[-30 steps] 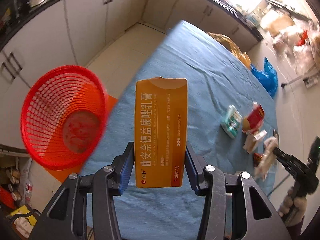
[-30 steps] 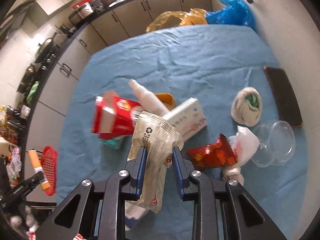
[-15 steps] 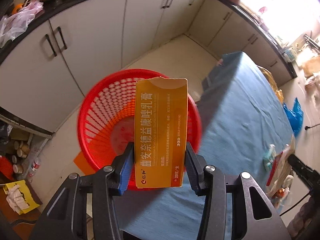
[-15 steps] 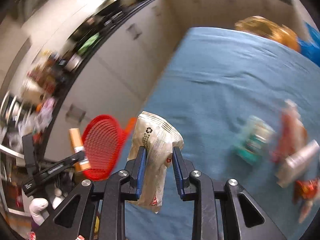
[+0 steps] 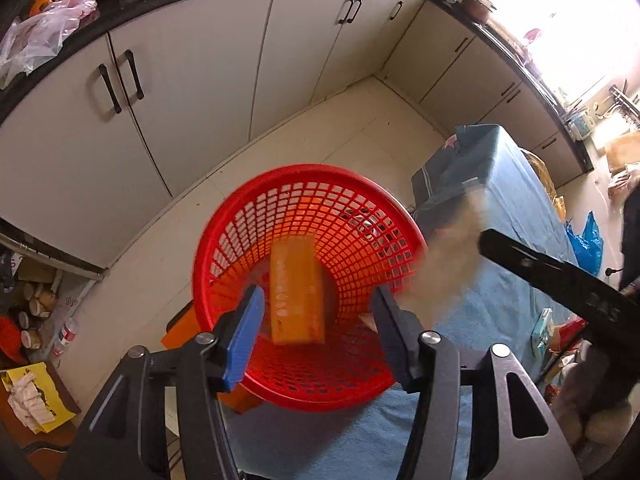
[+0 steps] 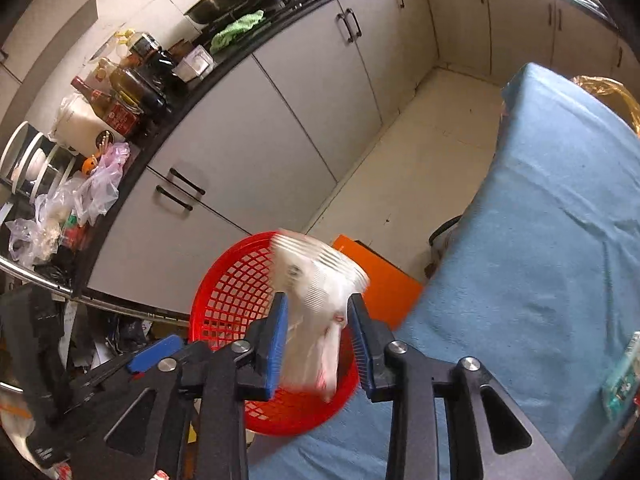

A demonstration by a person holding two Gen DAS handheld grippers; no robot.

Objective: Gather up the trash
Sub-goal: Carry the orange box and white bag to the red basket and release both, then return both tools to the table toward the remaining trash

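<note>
Floor space lies open beyond the red basket (image 5: 308, 280) toward the cabinets (image 5: 192, 100) at twelve o'clock; the blue-clothed table (image 5: 516, 216) edge bounds it at three o'clock. The left gripper (image 5: 318, 324) has its jaws opening, nothing between them; the orange box (image 5: 296, 292), blurred, is inside the basket, apart from both pads. Only the right wrist view shows the right gripper (image 6: 318, 344), jaws opening, with the blurred white wrapper (image 6: 316, 304) between them over the basket's rim; whether the pads touch it is unclear.
</note>
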